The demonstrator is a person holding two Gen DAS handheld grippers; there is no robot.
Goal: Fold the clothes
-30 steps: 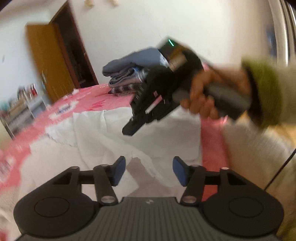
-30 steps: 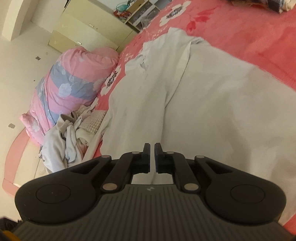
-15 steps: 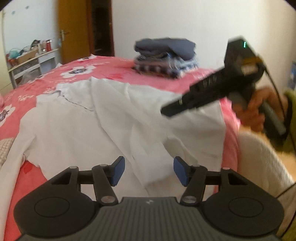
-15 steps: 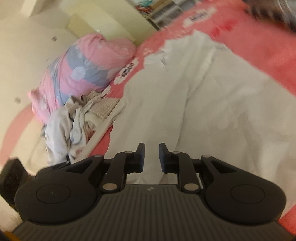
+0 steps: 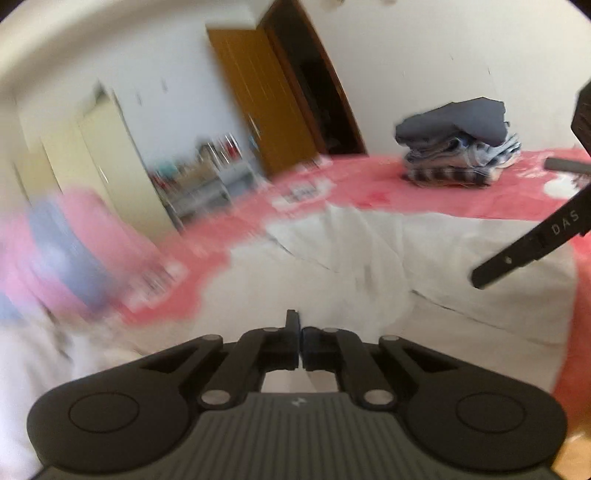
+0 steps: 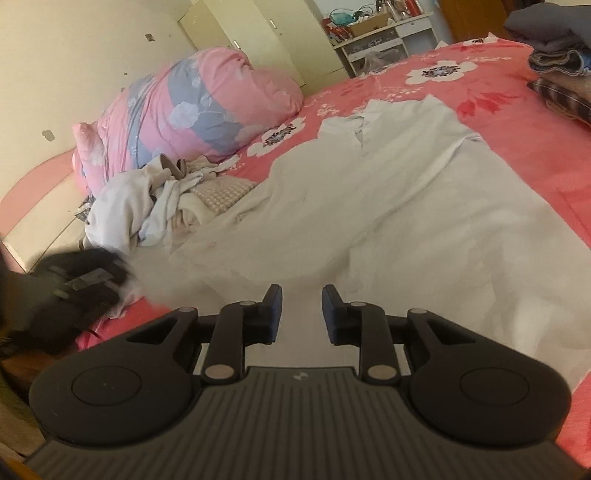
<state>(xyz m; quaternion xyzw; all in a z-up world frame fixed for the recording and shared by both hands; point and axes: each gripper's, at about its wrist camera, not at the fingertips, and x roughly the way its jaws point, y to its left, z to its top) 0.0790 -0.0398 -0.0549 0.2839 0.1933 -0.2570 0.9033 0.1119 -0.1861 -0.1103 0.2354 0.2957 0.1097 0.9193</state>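
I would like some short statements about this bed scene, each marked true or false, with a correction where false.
1. The left gripper has its fingers closed. True.
2. The right gripper is shut. False: its fingers stand apart, holding nothing.
3. The white garment lies spread on the red floral bedcover. True.
4. The stack of folded clothes sits on the floor. False: it sits on the bedcover.
5. A rolled pink quilt lies behind a heap of unfolded laundry. True.

A pink and blue floral duvet bundle (image 6: pixel 192 107) lies at the far left of the red flowered bedspread (image 6: pixel 517 122). Cream wardrobes (image 6: pixel 258 40) line the far wall, a cluttered white shelf unit (image 6: pixel 373 33) to their right, beside a brown wooden door (image 5: pixel 266 96)
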